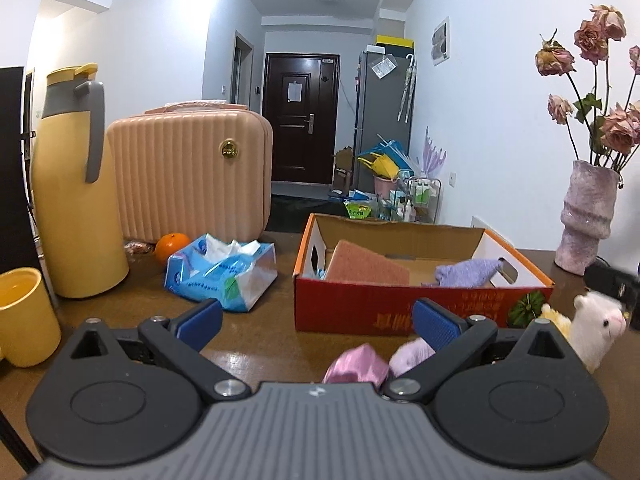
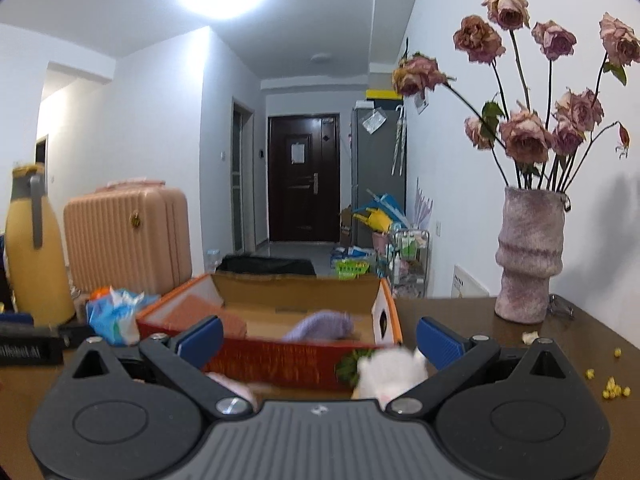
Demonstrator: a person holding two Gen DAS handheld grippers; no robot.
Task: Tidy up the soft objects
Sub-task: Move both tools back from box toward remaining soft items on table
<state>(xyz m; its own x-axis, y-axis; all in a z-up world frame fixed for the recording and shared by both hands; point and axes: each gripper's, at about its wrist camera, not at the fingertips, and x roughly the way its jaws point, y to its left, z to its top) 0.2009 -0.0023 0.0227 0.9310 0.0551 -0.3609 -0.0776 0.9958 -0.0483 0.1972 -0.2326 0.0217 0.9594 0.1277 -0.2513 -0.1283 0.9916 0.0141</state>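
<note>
An open red cardboard box [image 1: 360,308] stands on the brown table, holding a rust-coloured sponge [image 1: 368,266] and a lilac cloth [image 1: 466,272]. In front of the box lie a shiny pink fabric piece [image 1: 356,366] and a pale pink soft item [image 1: 410,356]. A white plush alpaca [image 1: 598,326] stands to the right. My left gripper [image 1: 318,320] hangs open above the pink pieces. My right gripper [image 2: 318,338] is open too, with the white plush [image 2: 388,374] low between its fingers, near the right fingertip [image 2: 438,340], and the box [image 2: 280,354] just beyond.
A blue tissue pack [image 1: 222,272], an orange [image 1: 170,246], a yellow thermos [image 1: 74,196], a yellow cup [image 1: 24,316] and a pink case [image 1: 188,172] stand at the left. A vase of dried roses [image 2: 528,256] sits at the right, with yellow crumbs [image 2: 614,390] nearby.
</note>
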